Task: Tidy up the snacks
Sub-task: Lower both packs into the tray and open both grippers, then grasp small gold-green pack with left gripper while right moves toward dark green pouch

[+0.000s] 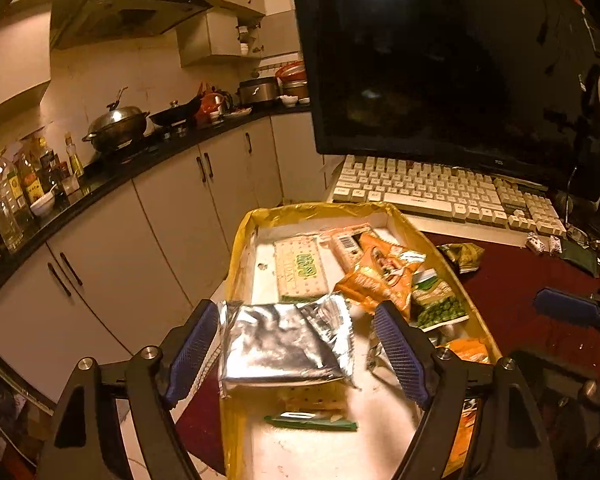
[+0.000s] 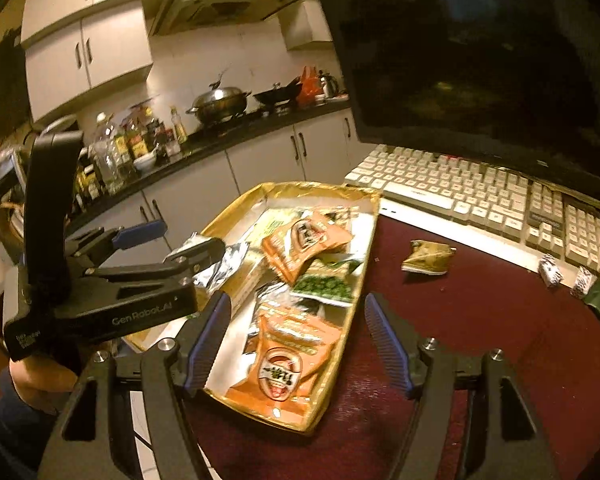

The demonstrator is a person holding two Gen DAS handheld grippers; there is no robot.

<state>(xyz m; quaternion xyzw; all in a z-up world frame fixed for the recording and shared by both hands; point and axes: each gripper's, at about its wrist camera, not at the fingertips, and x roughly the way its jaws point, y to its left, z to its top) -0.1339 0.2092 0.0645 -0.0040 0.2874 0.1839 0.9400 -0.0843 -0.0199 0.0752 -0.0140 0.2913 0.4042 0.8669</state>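
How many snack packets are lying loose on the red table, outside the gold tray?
3 that I can see: one crumpled green packet right of the gold tray, near the keyboard, and two small wrapped sweets farther right. Others may be hidden.

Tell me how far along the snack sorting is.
Mostly done: orange packs, peas and crackers lie in the tray. The open left claw brackets a silver pack over it. One green pack remains on the table; the right claw is empty.
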